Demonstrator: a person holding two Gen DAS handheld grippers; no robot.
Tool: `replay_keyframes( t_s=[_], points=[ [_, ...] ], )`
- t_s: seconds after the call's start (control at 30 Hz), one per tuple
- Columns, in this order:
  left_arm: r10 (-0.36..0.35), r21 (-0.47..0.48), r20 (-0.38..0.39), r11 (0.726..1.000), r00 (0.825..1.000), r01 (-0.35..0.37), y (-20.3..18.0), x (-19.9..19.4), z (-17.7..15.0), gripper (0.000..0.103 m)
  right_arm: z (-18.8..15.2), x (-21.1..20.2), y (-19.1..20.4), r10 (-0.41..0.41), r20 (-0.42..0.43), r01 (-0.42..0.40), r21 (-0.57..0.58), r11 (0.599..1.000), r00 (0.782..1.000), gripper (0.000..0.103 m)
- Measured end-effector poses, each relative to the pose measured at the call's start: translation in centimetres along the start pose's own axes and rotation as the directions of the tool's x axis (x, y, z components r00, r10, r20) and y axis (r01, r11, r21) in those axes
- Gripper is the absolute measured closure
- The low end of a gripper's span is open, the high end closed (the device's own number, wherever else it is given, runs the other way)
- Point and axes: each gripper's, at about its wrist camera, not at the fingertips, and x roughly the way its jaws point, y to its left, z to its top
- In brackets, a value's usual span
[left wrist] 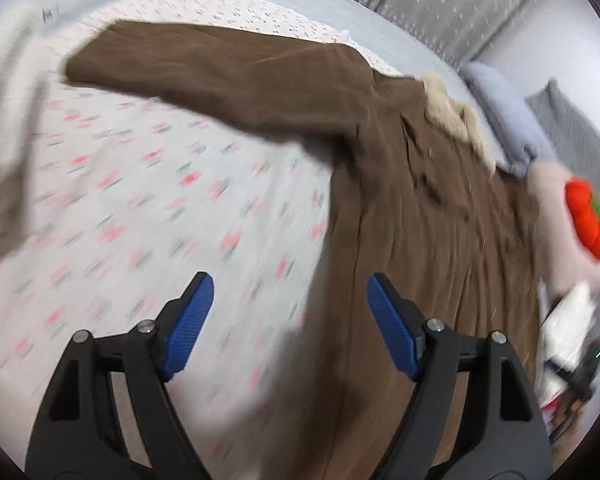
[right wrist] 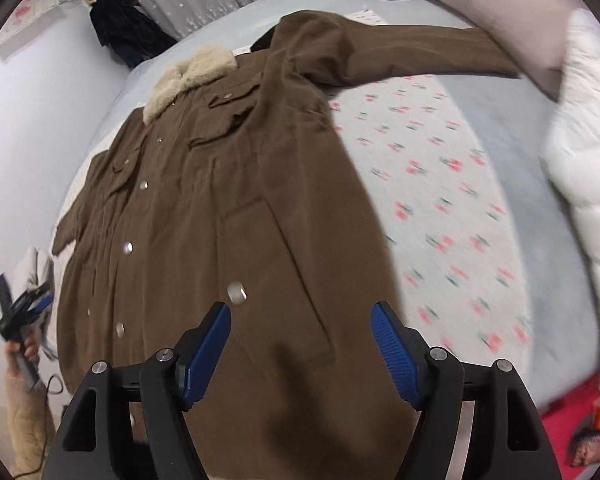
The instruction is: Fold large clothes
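Note:
A large brown coat [right wrist: 228, 200] with a cream fleece collar [right wrist: 188, 80] and snap buttons lies spread flat on a bed, front up. One sleeve [right wrist: 400, 56] stretches out to the far right. My right gripper [right wrist: 300, 312] is open and empty above the coat's lower hem. In the left wrist view the coat [left wrist: 420, 208] lies to the right with one sleeve [left wrist: 204, 64] stretched to the far left. My left gripper [left wrist: 290, 284] is open and empty, over the coat's side edge and the sheet. It also shows at the left edge of the right wrist view [right wrist: 32, 306].
The bed has a white floral sheet [right wrist: 440, 200]. A white puffy duvet [right wrist: 584, 168] and a pink pillow [right wrist: 480, 4] lie at the right. A grey pillow [left wrist: 500, 112] and an orange plush [left wrist: 588, 220] sit beyond the coat. Dark clothes [right wrist: 120, 24] hang by the curtain.

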Motion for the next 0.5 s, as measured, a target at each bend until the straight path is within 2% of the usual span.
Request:
replay_keyframes(
  t_s=[0.1, 0.17, 0.23, 0.33, 0.37, 0.4, 0.43, 0.47, 0.5],
  points=[
    [-0.078, -0.045, 0.029, 0.996, 0.997, 0.079, -0.1, 3.6, 3.3, 0.024, 1.8, 2.3, 0.4, 0.015, 0.001, -0.015, 0.032, 0.999, 1.000, 0.029],
    [-0.088, -0.087, 0.043, 0.992, 0.995, 0.091, 0.2, 5.7, 5.2, 0.024, 2.8, 3.3, 0.2, 0.013, 0.002, -0.013, 0.053, 0.998, 1.000, 0.029],
    [-0.097, -0.187, 0.061, 0.976, 0.993, 0.107, 1.5, 8.0, 7.0, 0.024, 3.7, 3.9, 0.1, 0.003, 0.003, -0.003, 0.060, 0.998, 1.000, 0.028],
    [-0.141, -0.271, 0.150, 0.946, 0.979, 0.178, 3.0, 8.9, 8.8, 0.024, 4.7, 4.6, 0.0, -0.015, 0.005, 0.014, 0.054, 0.998, 1.000, 0.028],
    [-0.140, -0.298, 0.174, 0.936, 0.975, 0.187, 3.4, 9.1, 9.6, 0.031, 5.0, 4.9, -0.1, -0.024, 0.007, 0.024, 0.053, 0.998, 1.000, 0.028],
    [-0.120, -0.323, 0.188, 0.930, 0.975, 0.177, 3.7, 9.3, 10.3, 0.055, 5.3, 5.2, -0.2, -0.031, 0.009, 0.031, 0.052, 0.998, 0.999, 0.028],
    [-0.088, -0.335, 0.192, 0.930, 0.977, 0.150, 3.8, 9.3, 10.9, 0.072, 5.5, 5.6, -0.3, -0.038, 0.011, 0.037, 0.050, 0.998, 0.999, 0.028],
    [-0.054, -0.340, 0.196, 0.933, 0.979, 0.119, 3.8, 9.1, 11.4, 0.096, 5.8, 6.0, -0.4, -0.043, 0.011, 0.043, 0.050, 0.998, 0.999, 0.028],
    [-0.042, -0.328, 0.227, 0.937, 0.973, 0.117, 3.7, 8.3, 11.9, 0.096, 6.1, 6.6, -0.5, -0.052, 0.012, 0.052, 0.050, 0.997, 0.999, 0.028]
  ],
)
